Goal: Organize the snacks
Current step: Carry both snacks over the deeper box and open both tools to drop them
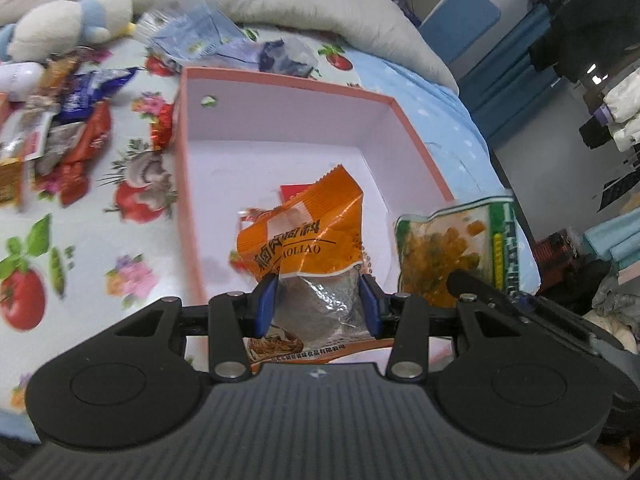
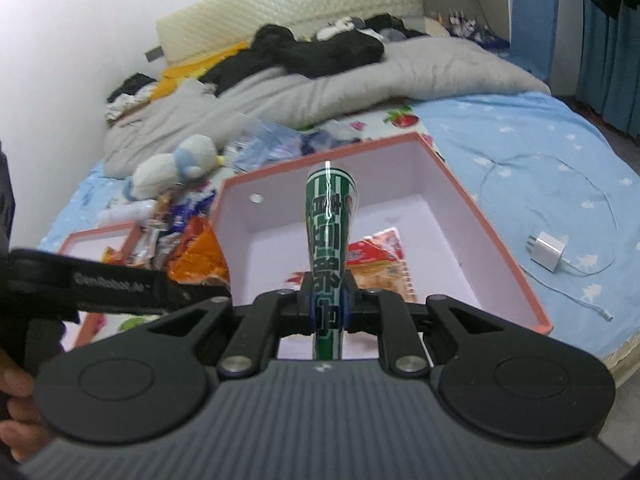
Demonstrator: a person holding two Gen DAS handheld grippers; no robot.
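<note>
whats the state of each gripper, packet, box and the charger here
left gripper: shut on orange packet
orange packet: held over pink box
right gripper: shut on green packet
green packet: held edge-on above box
pink box: open, lidless, one red packet inside
charger: unplugged, on bedsheet

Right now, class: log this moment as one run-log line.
left gripper: shut on orange packet | right gripper: shut on green packet | both over pink box
</note>
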